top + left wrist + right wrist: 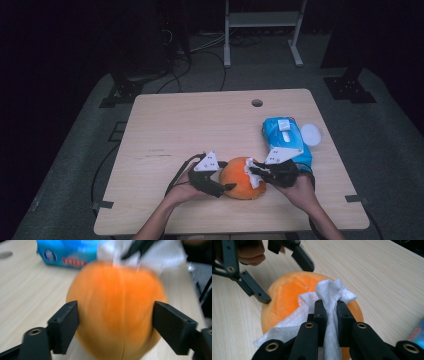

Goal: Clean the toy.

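Work in hand: wiping an orange pumpkin point(242, 178) with a white tissue point(329, 293) — a judgement from how the two grippers meet on it.

Pumpkin: sits on the wooden table point(200, 125) near the person's edge, between the two hands; round, ribbed, bright orange.

Right gripper point(329, 312): jaws together, clamped on a bunched fold of the tissue; the loose part of the sheet drapes over the pumpkin's top and near side, touching the skin.

Left gripper point(115, 322): jaws apart, one on each side of the pumpkin. The left gripper view is blurred, so I cannot tell for sure whether the pads press the skin; in the right gripper view the nearer fingertip looks to be right at the pumpkin's edge and the farther one clear above it.

Tissue pack point(285, 140): blue, lying just beyond the right hand, its white flap on top; a white round lid point(311, 134) lies beside it.

Done so far: a tissue is out of the pack, gripped, and laid on the pumpkin.

Left to do: probably most of the wiping — the tissue covers just one side, and the far side and left flank look untouched.

Skin: no dirt or wetness can be made out.
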A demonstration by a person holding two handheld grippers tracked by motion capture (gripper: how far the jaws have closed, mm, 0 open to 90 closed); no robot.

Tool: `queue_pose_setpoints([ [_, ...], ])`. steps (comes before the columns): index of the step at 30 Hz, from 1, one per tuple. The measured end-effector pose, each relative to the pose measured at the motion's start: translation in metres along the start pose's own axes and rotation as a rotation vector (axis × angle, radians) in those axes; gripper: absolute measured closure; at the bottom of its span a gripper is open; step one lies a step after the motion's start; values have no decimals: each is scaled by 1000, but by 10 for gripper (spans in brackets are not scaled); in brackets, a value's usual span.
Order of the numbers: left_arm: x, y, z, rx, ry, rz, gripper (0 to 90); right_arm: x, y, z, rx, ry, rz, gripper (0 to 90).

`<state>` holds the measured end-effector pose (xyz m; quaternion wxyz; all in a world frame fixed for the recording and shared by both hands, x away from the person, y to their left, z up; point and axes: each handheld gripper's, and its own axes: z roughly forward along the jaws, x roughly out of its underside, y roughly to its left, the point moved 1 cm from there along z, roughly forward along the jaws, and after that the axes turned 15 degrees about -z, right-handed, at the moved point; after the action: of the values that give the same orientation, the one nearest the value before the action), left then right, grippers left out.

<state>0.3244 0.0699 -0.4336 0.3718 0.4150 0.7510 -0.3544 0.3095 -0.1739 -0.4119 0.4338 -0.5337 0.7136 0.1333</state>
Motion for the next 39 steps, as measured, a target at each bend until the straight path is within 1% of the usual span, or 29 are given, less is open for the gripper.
queue_pose_setpoints([
  [1,-3,-2,0,11,-21,-3,212,-2,2,1,-11,-14,8,805],
  [2,-4,-5,1,14,-22,9,213,-5,4,2,-26,-31,12,805],
  [3,-3,-6,3,1,-2,31,216,-8,8,3,-36,-40,3,804],
  [4,-1,-7,5,-8,13,45,236,-12,11,4,-38,-40,-15,805],
  [6,4,-3,5,-11,16,36,266,-15,15,6,-36,-26,-45,804],
  [7,5,-1,4,-13,15,30,279,-15,14,5,-34,-22,-46,805],
  [9,6,3,2,-23,20,21,295,-10,7,3,-32,-25,-24,805],
  [11,7,6,0,-28,24,13,305,-3,0,-1,-16,-19,-3,805],
  [13,9,10,-1,-28,23,0,305,4,-7,-4,-13,-19,34,805],
  [14,9,12,-2,-31,23,-3,305,7,-8,-5,-11,-14,43,804],
  [16,9,13,-2,-27,20,-15,304,9,-8,-5,-11,-11,42,805],
  [17,8,12,-2,-28,25,-15,298,8,-6,-4,-10,-9,38,805],
  [19,3,8,-3,-22,22,-23,246,4,-2,-3,-1,5,11,805],
  [20,0,5,-3,-15,12,-17,230,2,0,-2,5,8,2,805],
  [21,-2,1,-3,-14,4,-2,229,1,1,-2,9,10,-6,805],
  [23,-3,-2,-1,-23,10,18,230,-2,4,-3,8,3,-9,805],
  [24,-2,-2,0,-21,10,17,236,-4,5,-3,5,-5,-10,805],
  [26,-1,-1,1,-15,13,16,250,-10,10,-4,-17,-32,-21,805],
  [27,0,-2,1,-24,18,30,272,-12,13,-3,-27,-37,-29,805],
  [29,2,-2,0,-36,36,44,310,-15,17,0,-26,-26,-56,804],
  [30,3,0,-1,-40,38,40,323,-15,15,0,-32,-25,-57,805],
  [31,5,2,-1,-41,38,33,333,-13,13,0,-35,-29,-45,805],
  [35,10,15,-5,-42,29,-20,349,0,2,-3,-11,-7,-13,805],
  [37,11,19,-7,-40,24,-39,349,5,0,-5,-11,5,0,805],
  [39,11,20,-7,-39,23,-41,345,7,1,-4,-27,-2,14,805],
])
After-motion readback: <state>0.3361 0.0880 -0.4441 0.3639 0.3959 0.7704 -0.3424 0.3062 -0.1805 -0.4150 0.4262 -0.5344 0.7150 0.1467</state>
